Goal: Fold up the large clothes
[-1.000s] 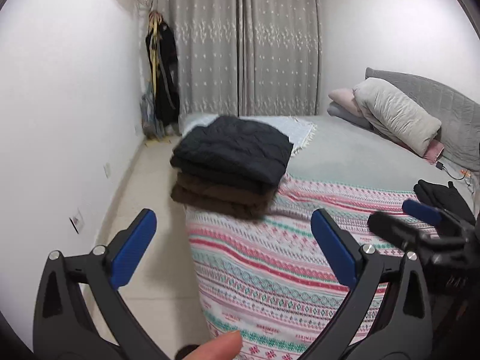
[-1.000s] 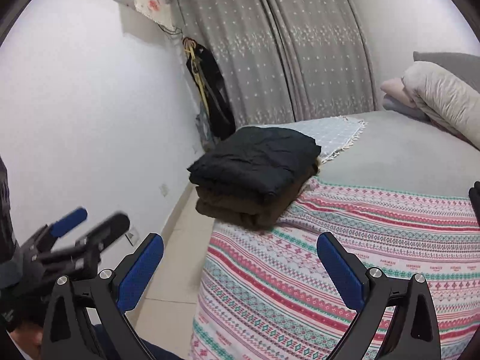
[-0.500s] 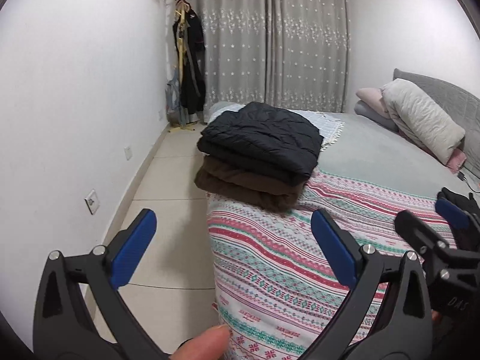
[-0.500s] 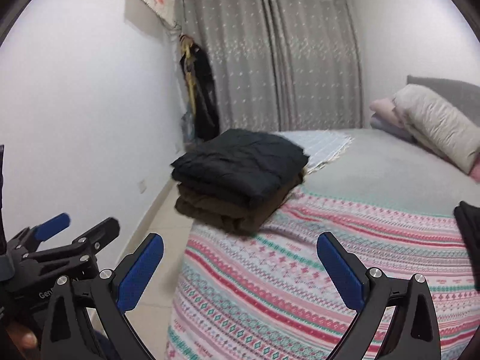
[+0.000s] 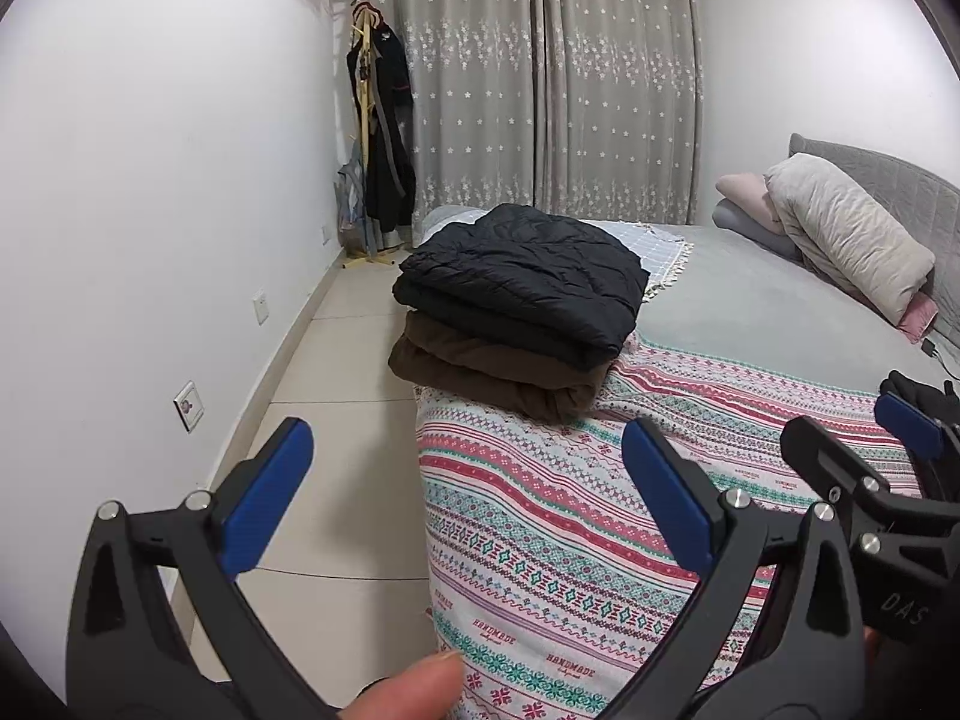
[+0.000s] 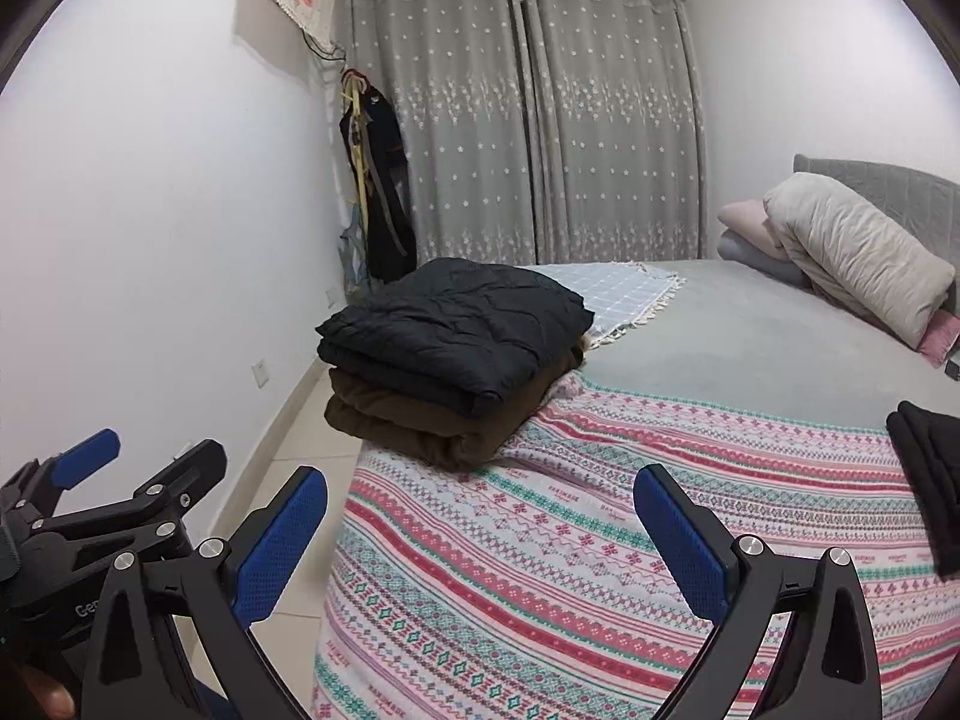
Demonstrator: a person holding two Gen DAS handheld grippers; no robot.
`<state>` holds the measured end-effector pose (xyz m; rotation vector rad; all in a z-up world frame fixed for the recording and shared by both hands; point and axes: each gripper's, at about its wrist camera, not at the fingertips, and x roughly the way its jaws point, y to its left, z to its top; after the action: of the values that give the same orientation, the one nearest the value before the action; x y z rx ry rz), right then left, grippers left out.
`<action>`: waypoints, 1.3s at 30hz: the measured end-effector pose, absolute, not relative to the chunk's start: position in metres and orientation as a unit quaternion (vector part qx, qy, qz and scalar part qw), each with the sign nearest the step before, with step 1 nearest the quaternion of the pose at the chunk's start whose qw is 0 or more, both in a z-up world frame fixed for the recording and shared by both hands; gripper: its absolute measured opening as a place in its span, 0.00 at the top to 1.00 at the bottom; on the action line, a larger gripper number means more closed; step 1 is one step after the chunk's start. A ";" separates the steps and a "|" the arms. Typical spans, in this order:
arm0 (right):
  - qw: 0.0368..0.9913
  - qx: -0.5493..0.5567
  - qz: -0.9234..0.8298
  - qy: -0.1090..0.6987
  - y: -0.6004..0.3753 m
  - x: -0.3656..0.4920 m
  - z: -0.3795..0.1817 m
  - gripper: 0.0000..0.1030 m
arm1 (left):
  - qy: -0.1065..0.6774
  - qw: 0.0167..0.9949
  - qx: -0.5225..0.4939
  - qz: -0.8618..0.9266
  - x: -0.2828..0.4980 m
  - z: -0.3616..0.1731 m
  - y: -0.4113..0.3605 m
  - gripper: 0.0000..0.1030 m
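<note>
A folded black garment (image 5: 528,282) lies on top of a folded brown garment (image 5: 492,378) at the near left corner of the bed; the stack shows in the right wrist view too (image 6: 456,324). Another black garment (image 6: 930,468) lies on the striped blanket (image 6: 600,540) at the right edge. My left gripper (image 5: 468,498) is open and empty, held in front of the bed corner. My right gripper (image 6: 480,540) is open and empty, short of the blanket. Each gripper shows in the other's view.
Pillows (image 5: 840,228) lie against the grey headboard at the far right. A coat rack with dark clothes (image 5: 384,168) stands by the curtains. White wall at left, tiled floor (image 5: 336,372) between wall and bed. A white fringed cloth (image 6: 618,294) lies behind the stack.
Both views have shifted and levelled; the stack of folded clothes now sits nearer the middle of the left wrist view. Both grippers stay open and empty.
</note>
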<state>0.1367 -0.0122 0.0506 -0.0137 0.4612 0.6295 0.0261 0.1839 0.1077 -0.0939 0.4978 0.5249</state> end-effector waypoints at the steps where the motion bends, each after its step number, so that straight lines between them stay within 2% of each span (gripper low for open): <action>1: 0.926 -0.007 0.303 0.225 -0.012 0.137 0.050 0.00 | 0.245 0.934 -0.044 0.257 0.027 0.107 0.183 0.01; 39: 0.924 0.000 0.306 0.231 -0.008 0.141 0.047 0.00 | 0.237 0.933 -0.039 0.268 0.025 0.108 0.179 0.01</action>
<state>0.1408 -0.0083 0.0469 0.0001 0.4739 0.6272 0.0255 0.1793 0.1082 -0.0794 0.4856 0.5486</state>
